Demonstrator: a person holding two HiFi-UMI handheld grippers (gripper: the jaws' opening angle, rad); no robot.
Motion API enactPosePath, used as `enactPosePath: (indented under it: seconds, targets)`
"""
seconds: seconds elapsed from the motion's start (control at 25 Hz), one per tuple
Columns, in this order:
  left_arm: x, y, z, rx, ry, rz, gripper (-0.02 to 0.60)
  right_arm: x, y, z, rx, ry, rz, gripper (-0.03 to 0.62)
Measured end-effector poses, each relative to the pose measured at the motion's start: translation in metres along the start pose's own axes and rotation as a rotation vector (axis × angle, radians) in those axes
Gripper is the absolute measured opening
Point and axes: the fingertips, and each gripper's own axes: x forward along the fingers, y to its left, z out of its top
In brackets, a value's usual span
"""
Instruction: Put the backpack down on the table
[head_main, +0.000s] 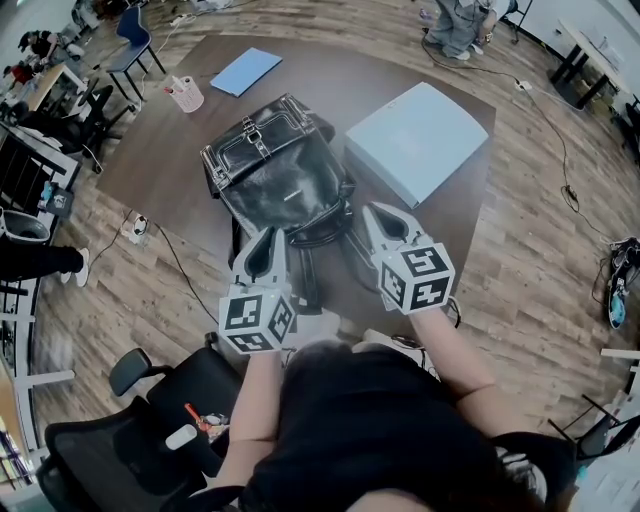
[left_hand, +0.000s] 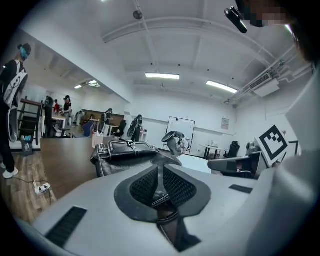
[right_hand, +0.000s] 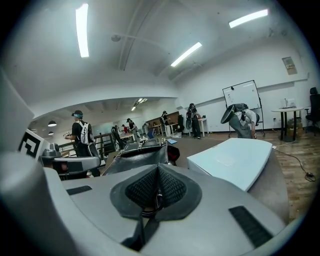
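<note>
- Backpack (head_main: 280, 175) of black, glossy leather-like material lies flat on the dark table (head_main: 180, 150). Its buckled top points to the far side and its straps trail toward the near edge. A pale blue box (head_main: 415, 140) sits just beside it on the right.
- The left gripper (head_main: 268, 240) is pinched tight on a stitched dark strap (left_hand: 166, 215).
- The right gripper (head_main: 378, 215) is likewise clamped on a strap loop (right_hand: 150, 209). Both hold at the bag's near end.
- The body looks soft and slouchy, so it would probably sag and fold between two hold points.
- The shiny skin may be slippery. The straps seem the sound place to grip, being thin, flexible and small enough for closed jaws.
- Its weight cannot be told, though it looks at least partly filled.
- Only the head view gives the whole layout: the bag's outline, the box, a blue folder (head_main: 245, 70) on the far side, and both grippers side by side.
- Only the gripper views show the pads meeting on the straps, which the gripper bodies hide from above.
- The gripper views also show the bag's body sitting low against the table top, which suggests it is already resting there.
</note>
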Motion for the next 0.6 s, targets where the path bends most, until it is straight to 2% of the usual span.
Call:
enactPosePath:
  seconds: [0.6]
  targets:
    - [0.0027,0.0012,-0.0033,0.0,0.034,-0.007,0.052,0.0032,0.0002,-0.0049,0.019,0.012,0.006,0.017]
